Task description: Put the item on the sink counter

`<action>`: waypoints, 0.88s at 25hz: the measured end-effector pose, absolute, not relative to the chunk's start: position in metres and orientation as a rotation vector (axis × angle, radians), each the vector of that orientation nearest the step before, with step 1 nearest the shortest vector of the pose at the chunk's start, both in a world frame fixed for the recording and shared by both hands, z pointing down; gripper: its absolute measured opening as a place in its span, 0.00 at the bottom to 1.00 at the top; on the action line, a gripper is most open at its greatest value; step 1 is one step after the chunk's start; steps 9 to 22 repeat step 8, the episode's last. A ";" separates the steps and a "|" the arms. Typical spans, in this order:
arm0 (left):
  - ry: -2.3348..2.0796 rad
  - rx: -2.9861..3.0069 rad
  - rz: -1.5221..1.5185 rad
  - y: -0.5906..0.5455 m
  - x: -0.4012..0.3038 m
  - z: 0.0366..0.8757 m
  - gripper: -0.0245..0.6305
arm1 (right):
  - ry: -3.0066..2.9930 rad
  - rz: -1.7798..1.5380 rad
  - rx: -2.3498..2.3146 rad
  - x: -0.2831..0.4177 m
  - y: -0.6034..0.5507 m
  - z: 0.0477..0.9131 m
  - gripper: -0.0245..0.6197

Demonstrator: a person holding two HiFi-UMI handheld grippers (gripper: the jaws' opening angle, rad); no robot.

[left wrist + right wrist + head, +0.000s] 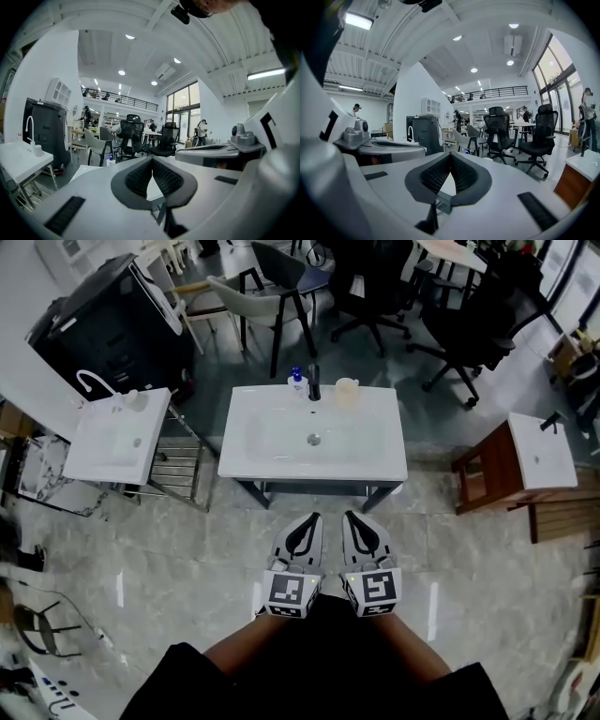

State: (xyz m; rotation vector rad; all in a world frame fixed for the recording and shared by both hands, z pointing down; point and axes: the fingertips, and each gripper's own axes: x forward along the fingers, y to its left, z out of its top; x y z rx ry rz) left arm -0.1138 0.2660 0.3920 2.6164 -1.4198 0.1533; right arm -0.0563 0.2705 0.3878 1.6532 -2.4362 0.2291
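Note:
The white sink counter (380, 451) stands in the middle of the head view, just ahead of both grippers. At its back edge are a dark faucet (314, 382), a blue-capped bottle (297, 381) and a beige cup (347, 393). My left gripper (314, 516) and right gripper (347, 514) are held side by side close to the person's body, short of the counter's front edge. Each is shut with nothing between its jaws. In the left gripper view the left gripper (151, 159) shows its pads meeting, and the right gripper (450, 154) shows the same in its own view. The bottle (110, 161) shows small beyond the left jaws.
A smaller white sink (117, 437) on a metal frame stands to the left, with a black cabinet (103, 329) behind it. A wooden stand with a white top (534, 460) is to the right. Chairs (272, 296) and office chairs (469, 324) stand behind the counter. The floor is glossy marble.

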 end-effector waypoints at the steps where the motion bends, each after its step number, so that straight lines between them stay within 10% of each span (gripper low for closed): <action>1: -1.417 2.621 0.156 0.263 -0.117 0.389 0.06 | -2.434 0.231 1.657 -0.060 0.267 0.386 0.09; 22: -1.423 2.641 0.149 0.260 -0.158 0.375 0.06 | -2.430 0.220 1.649 -0.102 0.262 0.381 0.09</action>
